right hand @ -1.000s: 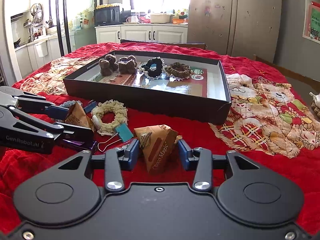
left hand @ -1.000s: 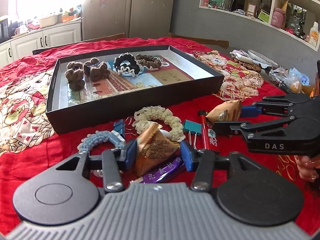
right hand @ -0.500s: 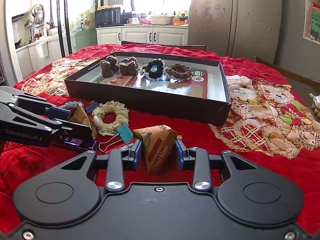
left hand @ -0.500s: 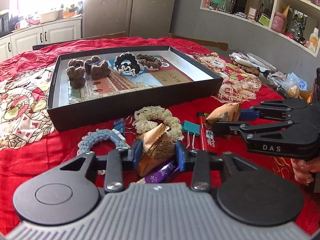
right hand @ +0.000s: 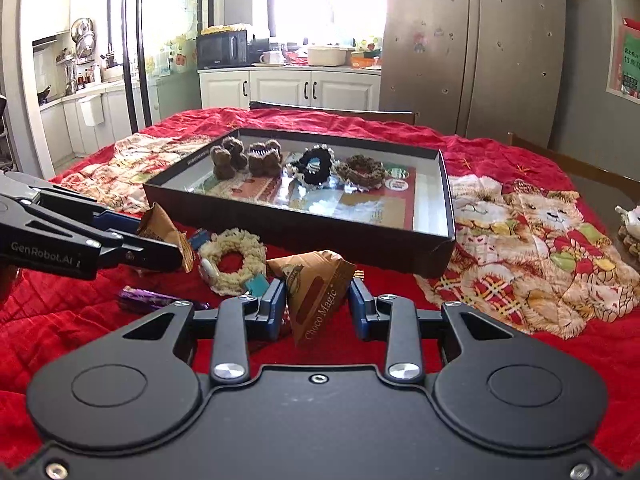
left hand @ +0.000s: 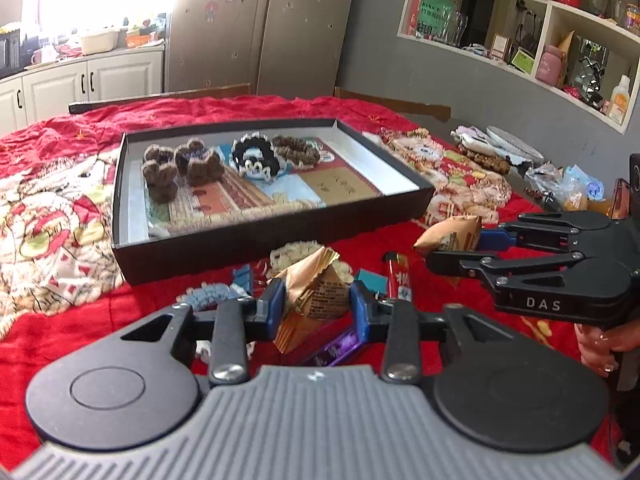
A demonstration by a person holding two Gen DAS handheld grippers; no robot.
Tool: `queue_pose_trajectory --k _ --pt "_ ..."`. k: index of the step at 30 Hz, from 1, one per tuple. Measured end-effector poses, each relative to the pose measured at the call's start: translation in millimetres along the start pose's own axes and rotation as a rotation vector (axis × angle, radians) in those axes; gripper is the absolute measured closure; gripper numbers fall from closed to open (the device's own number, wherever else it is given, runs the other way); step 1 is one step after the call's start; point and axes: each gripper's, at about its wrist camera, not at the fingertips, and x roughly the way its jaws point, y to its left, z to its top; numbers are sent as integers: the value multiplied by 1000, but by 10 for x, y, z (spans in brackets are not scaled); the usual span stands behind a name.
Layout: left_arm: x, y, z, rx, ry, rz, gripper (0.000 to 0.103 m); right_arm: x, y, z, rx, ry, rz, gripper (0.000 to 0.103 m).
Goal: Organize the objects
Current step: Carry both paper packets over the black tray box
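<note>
My left gripper (left hand: 318, 306) is shut on a brown snack packet (left hand: 316, 292) and holds it above the red cloth. My right gripper (right hand: 318, 306) is shut on a second brown packet (right hand: 316, 292) marked Choco Magic, also lifted. Each gripper shows in the other's view, the right one (left hand: 460, 248) with its packet (left hand: 450, 234), the left one (right hand: 176, 246) with its packet (right hand: 164, 228). The black tray (left hand: 256, 240) lies beyond, holding several scrunchies (left hand: 256, 156); it also shows in the right wrist view (right hand: 304, 224).
On the cloth lie a cream scrunchie (right hand: 232, 256), a blue scrunchie (left hand: 208, 294), a purple bar (right hand: 148, 298), teal binder clips (left hand: 370, 280) and a red lighter (left hand: 398, 276). Clutter and a plate (left hand: 516, 146) sit at the table's right edge.
Both grippers closed on their packets and lifted them off the cloth. The purple bar stayed on the cloth under the left gripper.
</note>
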Motion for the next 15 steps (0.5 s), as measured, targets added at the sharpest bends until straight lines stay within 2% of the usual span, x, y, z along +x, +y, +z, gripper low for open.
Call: queue_pose_trajectory --k 9,15 --pt "-24 83 303 1 -46 28 64 -80 -125 285 -1 -20 3 71" --pt "111 220 537 -35 -53 42 64 24 -253 573 -5 -29 -18 71"
